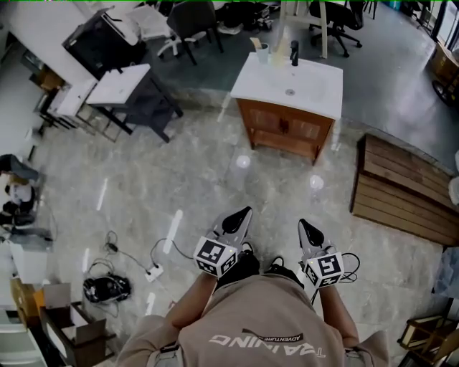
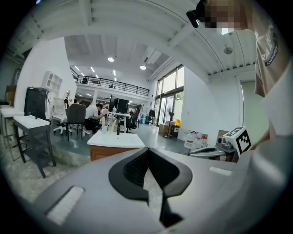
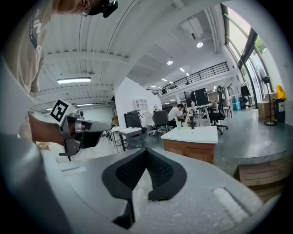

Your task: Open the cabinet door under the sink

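Note:
The sink cabinet [image 1: 285, 130] stands across the marble floor, some way ahead of me. It has a white basin top [image 1: 308, 89] over two wooden doors, both shut. My left gripper [image 1: 246, 211] and right gripper [image 1: 302, 223] are held side by side at waist height, pointing toward it and well short of it. Both are shut with nothing between the jaws. The cabinet [image 2: 109, 151] shows beyond the left gripper [image 2: 146, 149] in the left gripper view. It also appears as the cabinet [image 3: 194, 153] past the right gripper [image 3: 145, 149] in the right gripper view.
A slatted wooden platform [image 1: 401, 190] lies right of the cabinet. White-topped tables [image 1: 118, 86] and office chairs [image 1: 190, 21] stand at the far left. Cables and a power strip [image 1: 154, 271] lie on the floor at my left, near cardboard boxes [image 1: 72, 330]. A cup [image 1: 262, 51] and black faucet [image 1: 294, 50] sit on the basin top.

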{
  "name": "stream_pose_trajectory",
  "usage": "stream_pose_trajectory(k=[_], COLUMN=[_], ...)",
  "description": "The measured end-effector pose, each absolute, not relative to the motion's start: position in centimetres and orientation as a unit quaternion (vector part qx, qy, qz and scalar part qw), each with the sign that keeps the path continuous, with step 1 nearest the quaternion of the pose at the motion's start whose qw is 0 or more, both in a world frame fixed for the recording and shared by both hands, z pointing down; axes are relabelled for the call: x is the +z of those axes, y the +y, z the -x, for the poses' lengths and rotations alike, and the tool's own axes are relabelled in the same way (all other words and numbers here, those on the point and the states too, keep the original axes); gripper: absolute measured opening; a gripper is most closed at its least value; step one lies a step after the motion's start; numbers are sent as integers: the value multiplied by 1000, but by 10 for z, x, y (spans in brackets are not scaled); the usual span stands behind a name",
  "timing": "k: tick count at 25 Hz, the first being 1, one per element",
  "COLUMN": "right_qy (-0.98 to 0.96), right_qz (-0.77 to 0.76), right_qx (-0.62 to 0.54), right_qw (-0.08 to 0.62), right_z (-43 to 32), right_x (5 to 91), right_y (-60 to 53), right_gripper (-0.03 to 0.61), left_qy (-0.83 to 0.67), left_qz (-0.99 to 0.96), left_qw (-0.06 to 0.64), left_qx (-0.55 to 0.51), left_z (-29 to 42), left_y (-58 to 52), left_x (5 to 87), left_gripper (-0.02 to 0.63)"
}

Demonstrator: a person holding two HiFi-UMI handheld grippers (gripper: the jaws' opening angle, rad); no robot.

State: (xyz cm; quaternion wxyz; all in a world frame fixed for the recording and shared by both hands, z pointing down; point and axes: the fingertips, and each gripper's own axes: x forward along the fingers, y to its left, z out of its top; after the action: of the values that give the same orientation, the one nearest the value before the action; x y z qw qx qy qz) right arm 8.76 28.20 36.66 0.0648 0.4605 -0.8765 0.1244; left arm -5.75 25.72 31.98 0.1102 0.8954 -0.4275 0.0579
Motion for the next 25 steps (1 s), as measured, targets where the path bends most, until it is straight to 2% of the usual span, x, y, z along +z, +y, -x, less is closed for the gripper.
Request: stream_pose_trajectory(k=[8, 16, 25], right_qy=[-869, -844, -814], right_qz=[-475, -522, -565], right_qx=[114, 110, 121], right_qw=[73, 55, 58], right_z=[-72, -45, -29], right_x=[365, 339, 340], right_y=[216, 153, 114], right_gripper=[2, 2, 2], left_qy=[-412, -378, -348], left_qz=[-901, -920, -931], left_qw=[124, 95, 104], left_qx=[56, 42, 38], left_z=[74, 106, 130], left_y=[194, 111, 57], left_x=[336, 316, 325], left_gripper=[18, 18, 18])
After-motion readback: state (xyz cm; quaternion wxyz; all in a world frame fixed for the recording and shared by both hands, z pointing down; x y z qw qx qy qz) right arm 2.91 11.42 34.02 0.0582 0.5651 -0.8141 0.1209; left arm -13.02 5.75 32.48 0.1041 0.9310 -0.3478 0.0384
